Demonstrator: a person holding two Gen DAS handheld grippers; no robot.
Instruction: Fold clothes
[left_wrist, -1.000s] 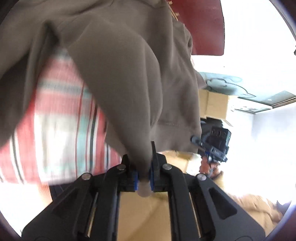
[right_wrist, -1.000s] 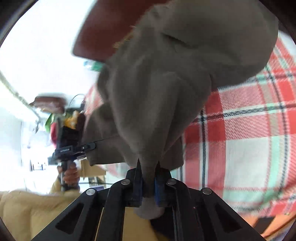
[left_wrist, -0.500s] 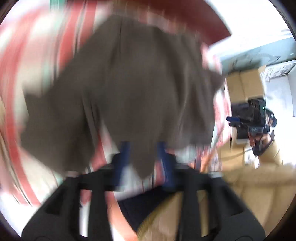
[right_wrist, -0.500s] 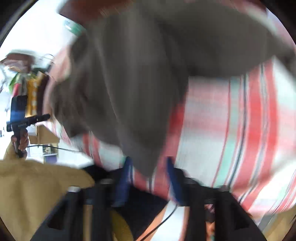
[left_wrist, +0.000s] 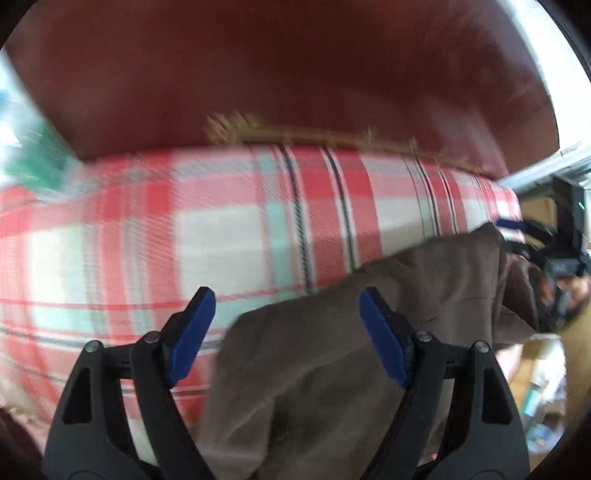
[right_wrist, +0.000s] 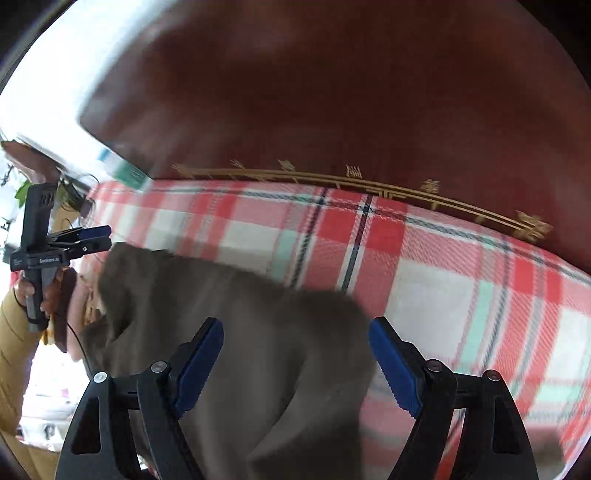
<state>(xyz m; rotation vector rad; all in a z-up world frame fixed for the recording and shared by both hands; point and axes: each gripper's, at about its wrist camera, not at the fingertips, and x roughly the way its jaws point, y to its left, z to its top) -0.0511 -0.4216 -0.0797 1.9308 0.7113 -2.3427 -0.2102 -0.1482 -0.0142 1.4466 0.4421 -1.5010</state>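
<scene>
A grey-brown garment lies bunched on a red, white and mint plaid bed cover. My left gripper is open just above the garment's left part, holding nothing. In the right wrist view the same garment spreads under my right gripper, which is open and empty too. The other gripper shows at each view's edge, at the right of the left wrist view and at the left of the right wrist view, held by a hand in a yellow sleeve.
A dark red-brown headboard with gold trim rises behind the bed. The plaid cover stretches to the right. Cardboard boxes and clutter sit beside the bed at the right of the left wrist view.
Both grippers were shut on the garment and held it up. They swung it down onto the bed, opened and let it go; it now lies on the cover.
</scene>
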